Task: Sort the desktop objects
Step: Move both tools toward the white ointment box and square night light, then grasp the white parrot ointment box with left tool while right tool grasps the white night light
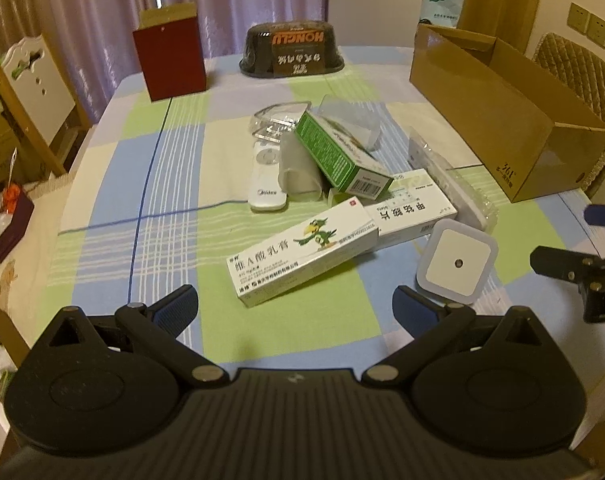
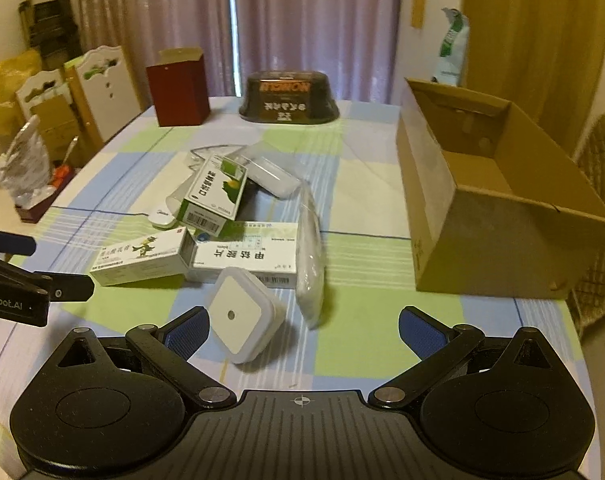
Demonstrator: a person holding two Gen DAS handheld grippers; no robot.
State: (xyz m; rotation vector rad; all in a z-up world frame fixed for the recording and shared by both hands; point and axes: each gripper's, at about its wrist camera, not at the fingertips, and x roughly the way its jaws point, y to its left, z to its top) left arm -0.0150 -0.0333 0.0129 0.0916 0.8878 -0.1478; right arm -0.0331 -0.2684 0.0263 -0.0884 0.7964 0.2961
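Right wrist view showed the open brown cardboard box [image 2: 502,216] apparently empty, the boxes, remote and square white night-light [image 2: 242,316] piled left of it. Both the left gripper [image 1: 296,304] and right gripper [image 2: 304,330] were spread wide, holding nothing.

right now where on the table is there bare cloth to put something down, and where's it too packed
Bare cloth lies between the red box and the white remote, and between the pile and the cardboard box. A smaller patch sits just ahead of the right gripper, right of the square night light. The middle is crowded: medicine boxes, remote and clear packaging overlap.
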